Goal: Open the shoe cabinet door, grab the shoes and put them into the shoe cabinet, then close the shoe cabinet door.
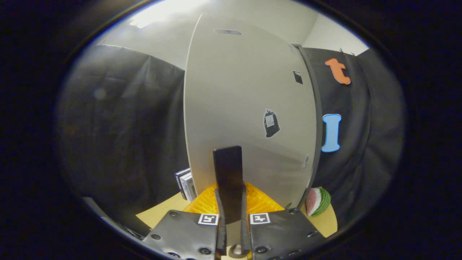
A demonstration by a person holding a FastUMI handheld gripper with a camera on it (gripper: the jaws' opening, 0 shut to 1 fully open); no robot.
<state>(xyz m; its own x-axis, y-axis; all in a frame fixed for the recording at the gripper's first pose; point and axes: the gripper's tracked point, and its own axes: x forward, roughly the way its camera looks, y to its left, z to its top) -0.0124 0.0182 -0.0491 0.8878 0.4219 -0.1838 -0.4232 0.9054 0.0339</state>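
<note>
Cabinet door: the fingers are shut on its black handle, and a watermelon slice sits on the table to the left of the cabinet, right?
Not quite. The gripper view shows the watermelon slice on the table to the right of the cabinet door, not the left; books stand on the left. The rest holds: the gripper is shut on the black handle.

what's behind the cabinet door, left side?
Behind the cabinet door, books peek out at its left edge. The rest is hidden. Gripper is shut on the black handle.
</note>
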